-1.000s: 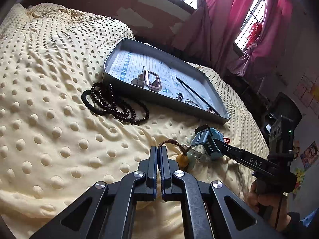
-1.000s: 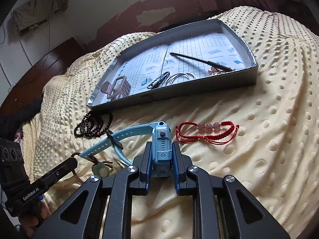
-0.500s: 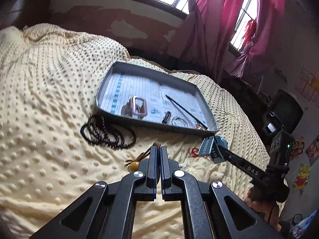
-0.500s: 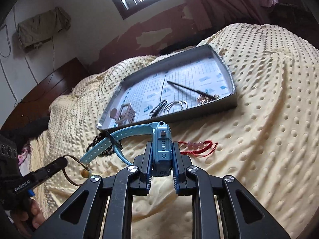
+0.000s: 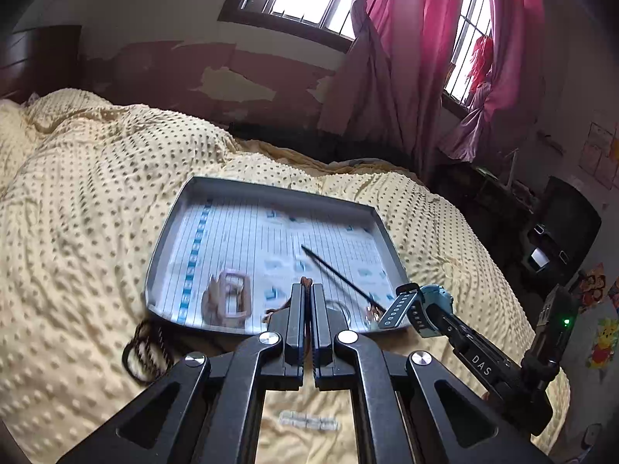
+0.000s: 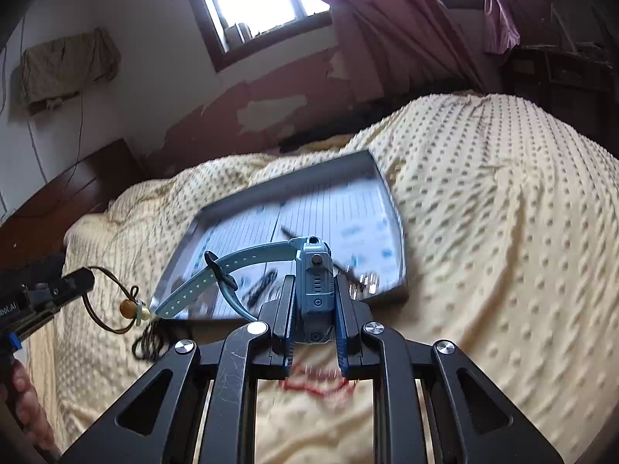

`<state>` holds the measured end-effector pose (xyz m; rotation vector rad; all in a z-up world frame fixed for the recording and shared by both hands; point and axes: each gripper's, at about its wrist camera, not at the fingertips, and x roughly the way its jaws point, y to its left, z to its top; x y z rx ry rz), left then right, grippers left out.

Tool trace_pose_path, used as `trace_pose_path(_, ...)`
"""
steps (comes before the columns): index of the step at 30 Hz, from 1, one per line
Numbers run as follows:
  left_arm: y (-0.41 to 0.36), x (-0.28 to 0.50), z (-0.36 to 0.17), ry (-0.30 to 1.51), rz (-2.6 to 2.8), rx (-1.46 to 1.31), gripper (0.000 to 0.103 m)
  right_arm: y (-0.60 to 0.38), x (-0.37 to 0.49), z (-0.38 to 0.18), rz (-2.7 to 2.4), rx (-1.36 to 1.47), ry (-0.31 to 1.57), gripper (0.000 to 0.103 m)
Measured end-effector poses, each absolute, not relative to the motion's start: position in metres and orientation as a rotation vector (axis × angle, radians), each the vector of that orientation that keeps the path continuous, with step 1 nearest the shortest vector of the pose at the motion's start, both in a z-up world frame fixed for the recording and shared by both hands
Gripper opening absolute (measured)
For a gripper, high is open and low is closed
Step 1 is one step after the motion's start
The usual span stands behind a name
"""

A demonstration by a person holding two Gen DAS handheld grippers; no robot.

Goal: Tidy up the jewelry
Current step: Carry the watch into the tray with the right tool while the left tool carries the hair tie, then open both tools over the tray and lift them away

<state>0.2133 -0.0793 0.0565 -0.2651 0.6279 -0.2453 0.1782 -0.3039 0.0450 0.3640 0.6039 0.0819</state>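
Both claws are rising off the bed and travelling toward the grey tray (image 5: 271, 193) compared with a second ago, when they were low over the blanket; the tray is now sitting much nearer beneath them. The right claw (image 6: 314, 290) is clenched on the body of a blue watch (image 6: 313, 270), whose perforated strap is swinging out to the left, over the tray's near rim. The left claw (image 5: 306, 301) is pinching a brown cord pendant (image 6: 129, 307), its amber bead and pale stone dangling in a loop below the tips, just beside the watch strap's end.

Judging by how it is hanging, the watch is behaving as a stiff, fairly light case with a floppy rubbery strap; gripping the case by its flat sides, as is being done, is looking like the steady choice, since the strap would bend and slip. The pendant is proving light and limp, so holding the cord near the bead would be limiting its swing.

Inside the tray a pink-framed watch (image 5: 230, 299), a thin dark stick (image 5: 336, 276) and some rings are lying on lined paper. On the yellow dotted blanket (image 5: 77, 232), a dark bead bracelet (image 5: 147, 352) is waiting at the tray's near left corner and a red cord bracelet (image 6: 313, 384) is lying below the right claw.
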Motion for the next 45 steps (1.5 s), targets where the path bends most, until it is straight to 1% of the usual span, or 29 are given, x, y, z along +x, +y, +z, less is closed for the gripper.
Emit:
trace_pose_path(7,-0.1,0.269,0.043,0.626,-0.242,-0.259,0.003,-0.308,0.223,0.039,0.046,0.315,0.596,0.016)
trace_pose_path(13,-0.109,0.295,0.014,0.666,-0.241,-0.285,0.003,-0.322,0.248,0.033,0.024,0.319,0.641,0.016)
trace_pose_path(18,-0.112,0.301,-0.009,0.702,-0.232,-0.283,0.003,-0.313,0.255,0.021,0.0,0.23,0.701,0.016)
trace_pose_path(25,-0.109,0.301,-0.027,0.757,-0.227,-0.269,0.003,-0.307,0.258,0.009,-0.007,0.22,0.756,0.016)
trace_pose_path(34,-0.114,0.302,-0.021,0.769,-0.214,-0.217,0.005,-0.304,0.256,0.009,-0.01,0.208,0.763,0.017)
trace_pose_path(35,-0.115,0.301,-0.02,0.771,-0.211,-0.209,0.008,-0.304,0.255,0.009,-0.009,0.204,0.762,0.019)
trace_pose_path(36,-0.115,0.3,-0.018,0.771,-0.21,-0.204,0.013,-0.304,0.255,0.01,-0.007,0.203,0.762,0.025)
trace_pose_path(37,-0.115,0.299,-0.017,0.769,-0.209,-0.202,0.016,-0.304,0.254,0.012,-0.002,0.205,0.757,0.029)
trace_pose_path(38,-0.114,0.297,-0.015,0.763,-0.209,-0.203,0.026,-0.305,0.253,0.014,0.0,0.21,0.749,0.036)
trace_pose_path(39,-0.113,0.295,-0.013,0.755,-0.208,-0.207,0.036,-0.306,0.251,0.016,0.0,0.212,0.739,0.037)
trace_pose_path(40,-0.111,0.293,-0.011,0.747,-0.206,-0.215,0.041,-0.306,0.249,0.017,0.002,0.214,0.731,0.038)
trace_pose_path(41,-0.109,0.29,-0.009,0.737,-0.204,-0.228,0.052,-0.306,0.247,0.019,0.004,0.215,0.724,0.038)
trace_pose_path(42,-0.106,0.287,-0.006,0.723,-0.204,-0.244,0.061,-0.307,0.246,0.021,0.006,0.217,0.717,0.038)
trace_pose_path(43,-0.103,0.283,-0.002,0.707,-0.2,-0.259,0.064,-0.307,0.243,0.023,0.005,0.22,0.708,0.038)
trace_pose_path(44,-0.101,0.28,0.001,0.694,-0.196,-0.268,0.069,-0.307,0.241,0.025,0.004,0.225,0.699,0.042)
trace_pose_path(45,-0.099,0.276,0.005,0.681,-0.19,-0.273,0.075,-0.308,0.237,0.027,0.002,0.235,0.685,0.048)
